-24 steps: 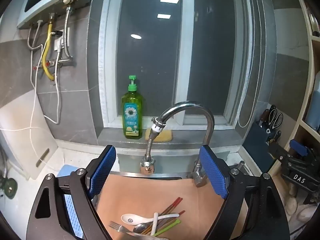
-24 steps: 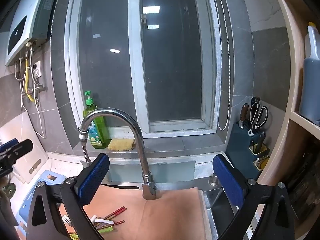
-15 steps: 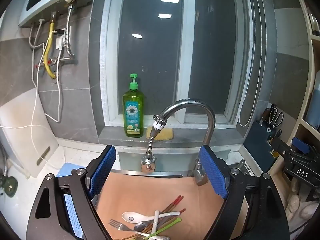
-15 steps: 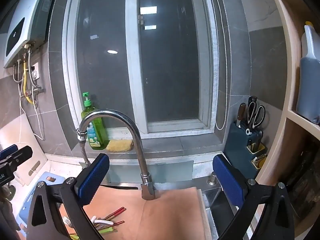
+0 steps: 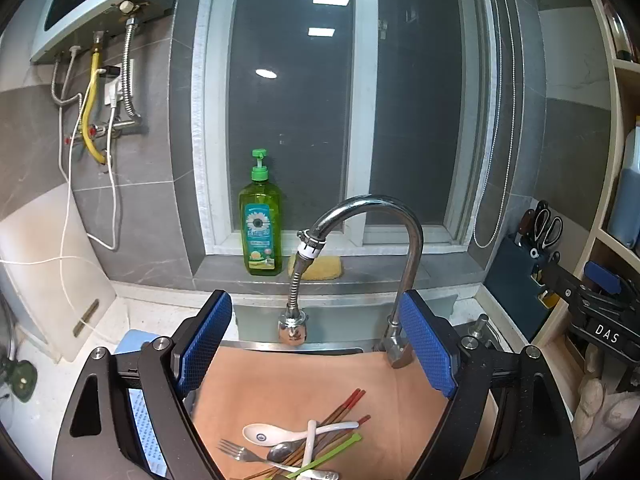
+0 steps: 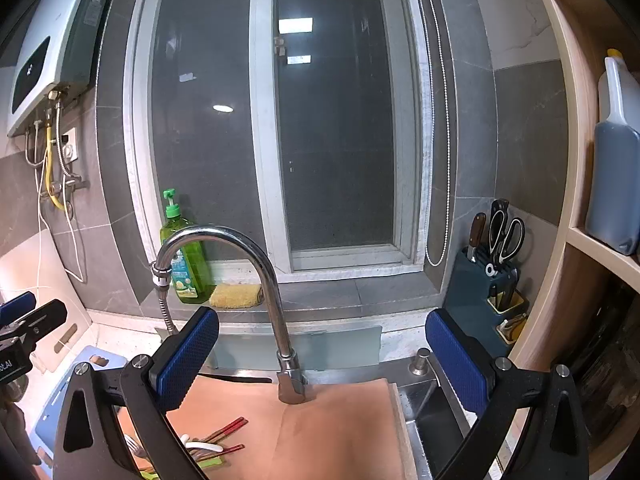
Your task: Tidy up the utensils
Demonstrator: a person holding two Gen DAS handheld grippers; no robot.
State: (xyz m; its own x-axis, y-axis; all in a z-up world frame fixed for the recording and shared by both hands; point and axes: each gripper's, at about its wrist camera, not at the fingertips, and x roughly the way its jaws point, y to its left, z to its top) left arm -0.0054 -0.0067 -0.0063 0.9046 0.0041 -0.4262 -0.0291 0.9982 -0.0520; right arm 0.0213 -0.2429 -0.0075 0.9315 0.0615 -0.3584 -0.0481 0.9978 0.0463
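In your left wrist view, your left gripper [image 5: 316, 352] hangs with its fingers spread wide and nothing between them, tilted down over the tan board [image 5: 288, 384]. The utensils lie in a crossed heap at the near edge: a white spoon [image 5: 280, 432], a fork [image 5: 240, 451], red-tipped chopsticks [image 5: 340, 408] and a green stick [image 5: 340, 444], all touching. In your right wrist view, your right gripper [image 6: 320, 360] is equally wide apart and empty, facing the faucet [image 6: 276, 300], with the heap low at the left and the knife block [image 6: 480, 292] well apart on the right. You seem to be at the approach, nothing sorted yet. Next you need to lower onto one piece lying on top, probably the spoon, and lift it without dragging its neighbours.
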